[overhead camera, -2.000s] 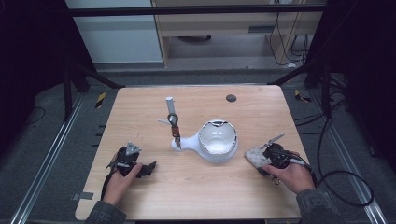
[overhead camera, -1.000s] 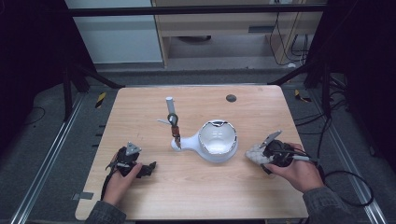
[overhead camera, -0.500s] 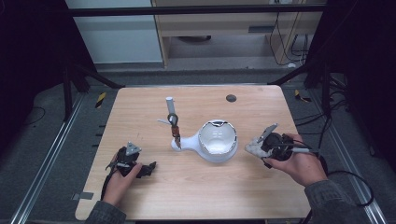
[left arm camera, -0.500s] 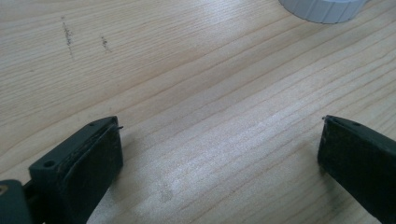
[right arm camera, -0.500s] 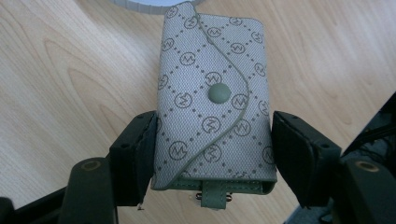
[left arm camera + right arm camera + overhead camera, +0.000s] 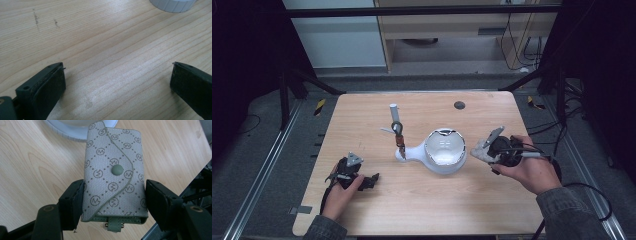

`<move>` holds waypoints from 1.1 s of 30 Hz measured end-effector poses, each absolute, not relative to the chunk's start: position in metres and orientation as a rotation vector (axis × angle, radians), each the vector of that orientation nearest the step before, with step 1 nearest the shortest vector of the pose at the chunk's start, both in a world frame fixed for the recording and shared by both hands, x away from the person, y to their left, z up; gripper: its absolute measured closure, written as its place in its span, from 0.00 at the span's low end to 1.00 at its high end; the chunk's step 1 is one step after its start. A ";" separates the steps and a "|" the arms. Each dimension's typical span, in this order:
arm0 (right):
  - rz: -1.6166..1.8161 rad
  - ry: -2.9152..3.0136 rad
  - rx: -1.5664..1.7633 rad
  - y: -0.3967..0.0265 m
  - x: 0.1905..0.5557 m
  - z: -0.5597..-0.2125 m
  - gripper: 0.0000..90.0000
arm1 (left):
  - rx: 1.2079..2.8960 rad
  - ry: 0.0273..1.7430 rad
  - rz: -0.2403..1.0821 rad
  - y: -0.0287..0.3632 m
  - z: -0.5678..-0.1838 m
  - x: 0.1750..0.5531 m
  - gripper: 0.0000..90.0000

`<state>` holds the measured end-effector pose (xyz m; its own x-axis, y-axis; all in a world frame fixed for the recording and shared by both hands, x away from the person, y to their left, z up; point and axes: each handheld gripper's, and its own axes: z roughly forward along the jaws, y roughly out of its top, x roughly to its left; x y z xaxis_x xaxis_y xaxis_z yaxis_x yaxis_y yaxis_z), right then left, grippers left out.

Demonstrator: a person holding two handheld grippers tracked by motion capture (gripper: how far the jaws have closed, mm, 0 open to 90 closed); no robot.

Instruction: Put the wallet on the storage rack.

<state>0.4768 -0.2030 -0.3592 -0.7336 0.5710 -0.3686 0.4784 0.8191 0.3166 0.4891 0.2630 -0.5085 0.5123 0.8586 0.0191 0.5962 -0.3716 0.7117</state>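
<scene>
My right gripper (image 6: pixel 484 150) is shut on a grey patterned key pouch (image 6: pixel 113 172) with a snap button on its flap; the jaws clamp both of its long sides. In the high view the pouch (image 6: pixel 482 148) hangs above the table, just right of a white bowl (image 6: pixel 444 151) with a spout-like handle. My left gripper (image 6: pixel 371 181) rests on the table at the front left, jaws open, with bare wood between its fingers (image 6: pixel 47 87). A small dark and orange key-like object (image 6: pixel 399 135) stands at the bowl's handle.
A white cylinder (image 6: pixel 393 111) stands behind the bowl. A dark round spot (image 6: pixel 459 105) lies near the far edge of the wooden table (image 6: pixel 422 200). The bowl's rim (image 6: pixel 172 3) is at the top of the left gripper view.
My right hand has lifted the pouch off the table and carried it up and a little towards the bowl. The left hand has stayed still.
</scene>
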 end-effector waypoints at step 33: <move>0.356 2.517 0.596 -0.157 0.471 -0.330 0.37 | 2.099 1.182 0.518 0.263 -0.509 0.489 0.00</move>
<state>0.4708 -0.1566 -0.3296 -0.7654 0.4786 -0.4303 0.3406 0.8685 0.3600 0.4892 0.2628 -0.5086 0.5118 0.8589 0.0177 0.5956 -0.3696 0.7132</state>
